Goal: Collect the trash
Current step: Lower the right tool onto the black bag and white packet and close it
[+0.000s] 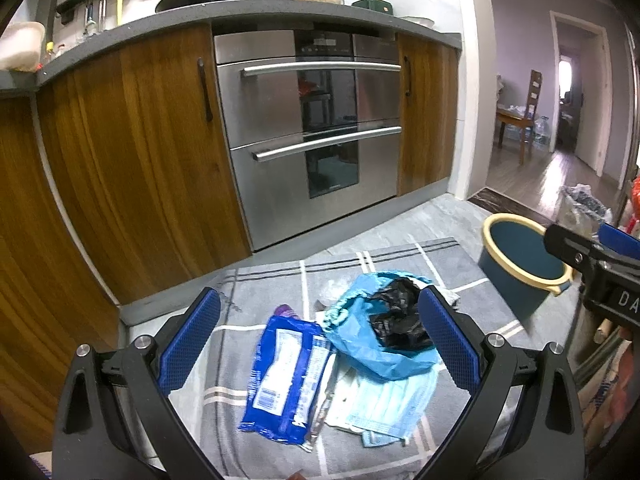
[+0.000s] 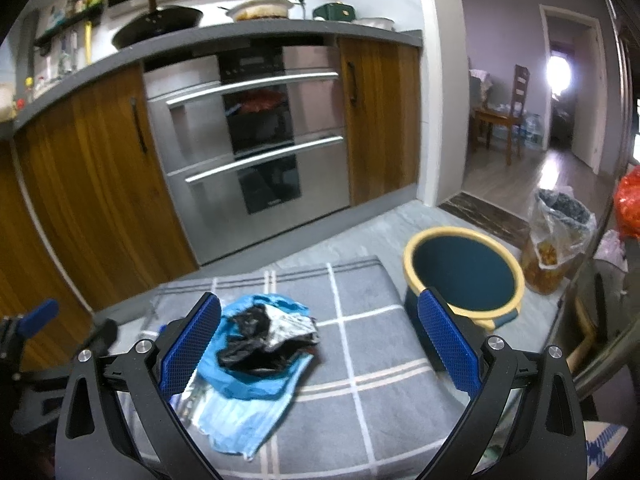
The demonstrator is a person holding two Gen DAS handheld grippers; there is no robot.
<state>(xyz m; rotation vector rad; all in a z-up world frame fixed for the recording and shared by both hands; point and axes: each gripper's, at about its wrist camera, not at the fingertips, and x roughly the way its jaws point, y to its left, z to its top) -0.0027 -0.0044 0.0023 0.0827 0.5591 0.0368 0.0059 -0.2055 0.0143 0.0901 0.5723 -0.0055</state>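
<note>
Both claws wide apart, nothing held. My left claw (image 1: 320,340) hangs over the trash pile; my right claw (image 2: 320,340) sits between the pile and the bin (image 2: 464,276), over bare mat.

Step in hand, as I judge it: approach for a first pick; the bin looks empty.

Trash, relative to the bin: all on its cabinet-ward side, on the grey checked mat (image 2: 360,344). Nearest the bin is the blue plastic bag (image 1: 360,344) with crumpled black plastic (image 1: 396,320) on top. A pale blue face mask (image 1: 384,412) lies partly under the bag. The blue snack wrapper (image 1: 288,376) is farthest from the bin, flat, just beside the bag.

Next move calls for dropping one claw onto the bag bundle, pinching both layers, then carrying it over the bin's yellow rim. Flat wrapper will be harder.

Room: kitchen floor, steel oven (image 1: 308,128) and wood cabinets (image 1: 132,152) beyond the mat. A clear bag of rubbish (image 2: 560,236) stands past the bin, near the doorway.
</note>
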